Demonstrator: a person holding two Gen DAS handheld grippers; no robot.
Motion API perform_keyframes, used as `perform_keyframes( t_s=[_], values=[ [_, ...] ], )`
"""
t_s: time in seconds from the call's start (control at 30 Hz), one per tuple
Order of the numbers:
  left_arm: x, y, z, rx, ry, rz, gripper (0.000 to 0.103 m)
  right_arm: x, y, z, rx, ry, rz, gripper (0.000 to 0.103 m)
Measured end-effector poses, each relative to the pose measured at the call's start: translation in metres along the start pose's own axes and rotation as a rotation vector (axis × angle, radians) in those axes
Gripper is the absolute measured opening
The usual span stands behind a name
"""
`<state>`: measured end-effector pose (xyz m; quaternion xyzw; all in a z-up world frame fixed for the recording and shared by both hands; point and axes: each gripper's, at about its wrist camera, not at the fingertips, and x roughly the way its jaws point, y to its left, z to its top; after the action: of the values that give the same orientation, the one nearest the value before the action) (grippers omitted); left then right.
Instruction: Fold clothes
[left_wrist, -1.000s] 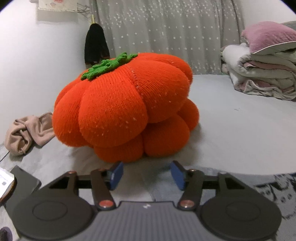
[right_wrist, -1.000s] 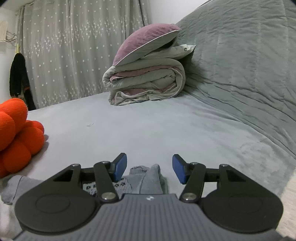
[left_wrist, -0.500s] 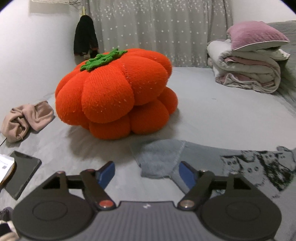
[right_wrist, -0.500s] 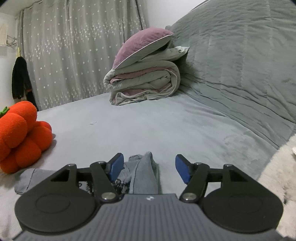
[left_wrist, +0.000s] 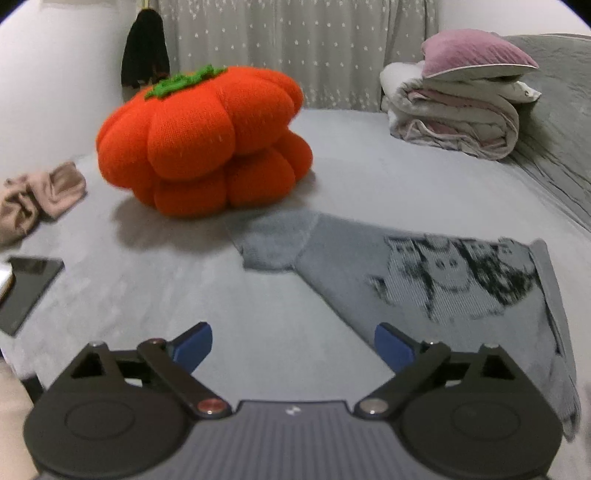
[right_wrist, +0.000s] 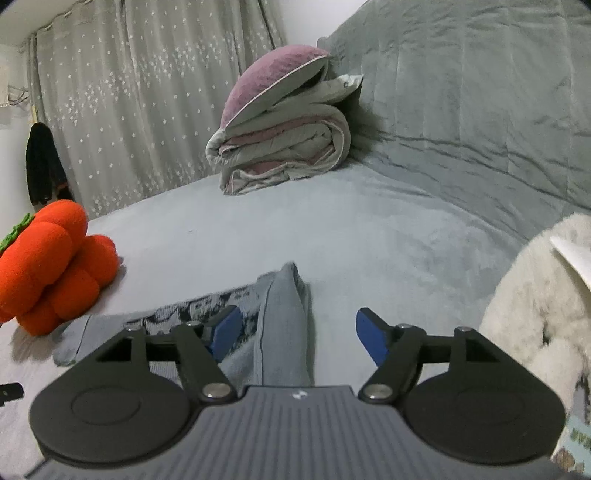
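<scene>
A grey knitted sweater with a black-and-white pattern (left_wrist: 443, 280) lies flat on the grey bed (left_wrist: 369, 184), one sleeve folded over toward the orange cushion. My left gripper (left_wrist: 291, 345) is open and empty, held above the bed to the left of the sweater. In the right wrist view the sweater (right_wrist: 280, 325) lies under and ahead of my right gripper (right_wrist: 297, 334), which is open and empty, with a raised fold of cloth between its fingers.
A big orange pumpkin cushion (left_wrist: 207, 140) sits behind the sweater. Folded quilts with a purple pillow (left_wrist: 458, 96) are at the far right. A beige garment (left_wrist: 37, 195) and a dark tablet (left_wrist: 26, 288) lie left. A white fluffy item (right_wrist: 535, 332) is at right.
Both grippers have pulled back and risen from the sweater and opened wider. The sweater, earlier close under the fingers, now lies spread further ahead.
</scene>
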<state>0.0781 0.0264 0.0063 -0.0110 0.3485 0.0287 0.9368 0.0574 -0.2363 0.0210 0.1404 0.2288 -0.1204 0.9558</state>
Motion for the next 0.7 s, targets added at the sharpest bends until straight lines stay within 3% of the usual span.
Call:
perform_keyframes(
  t_s=[0.17,0.23,0.33,0.63,0.7],
  values=[
    [0.001,0.003,-0.041,-0.043,0.023,-0.054,0.095,-0.002,-0.009,-0.031,-0.031,0.049,0.064,0.077],
    [0.007,0.002,-0.051,-0.037,0.079,-0.076,0.095,0.006,-0.008,-0.041,-0.09,0.154,0.06,0.077],
    [0.012,-0.004,-0.056,-0.028,0.129,-0.138,0.095,0.007,-0.006,-0.046,-0.14,0.202,0.103,0.077],
    [0.019,-0.032,-0.061,-0.041,0.153,-0.225,0.095,0.017,0.004,-0.066,-0.261,0.304,0.157,0.077],
    [0.019,-0.038,-0.061,-0.033,0.149,-0.233,0.095,0.021,0.004,-0.072,-0.285,0.318,0.155,0.071]
  ],
)
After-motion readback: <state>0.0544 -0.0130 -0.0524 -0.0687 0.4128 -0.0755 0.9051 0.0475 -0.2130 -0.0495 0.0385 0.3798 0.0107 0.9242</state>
